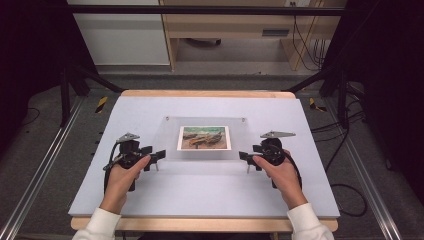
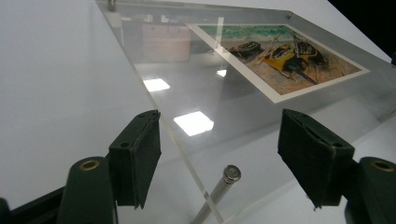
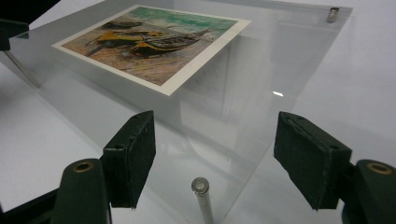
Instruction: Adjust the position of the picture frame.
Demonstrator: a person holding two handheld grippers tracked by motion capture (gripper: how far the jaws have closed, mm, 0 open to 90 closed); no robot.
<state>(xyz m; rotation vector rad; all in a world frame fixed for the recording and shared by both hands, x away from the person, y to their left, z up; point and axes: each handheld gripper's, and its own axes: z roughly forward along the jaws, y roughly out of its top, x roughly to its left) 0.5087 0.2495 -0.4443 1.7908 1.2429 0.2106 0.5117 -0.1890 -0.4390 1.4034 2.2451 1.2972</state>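
On the white table mat [image 1: 200, 190], a clear acrylic picture frame [image 1: 205, 150] is raised on slim metal standoff legs, and a printed painting of beached boats [image 1: 204, 137] is held at its centre. At the frame's near left corner, the left gripper [image 1: 158, 156] is held in the person's left hand [image 1: 122, 175]; its jaws are seen apart in the left gripper view, with the frame's corner edge [image 2: 187, 163] and one metal leg [image 2: 224, 182] between them, and no pad is pressed on the acrylic. At the frame's near right corner, the right gripper [image 1: 245, 157] is held in the right hand [image 1: 280, 175]; its jaws are likewise spread, with the corner [image 3: 219, 177] and its leg [image 3: 201, 196] lying between them untouched. Two further metal fasteners [image 1: 167, 119] are seen at the frame's far corners.
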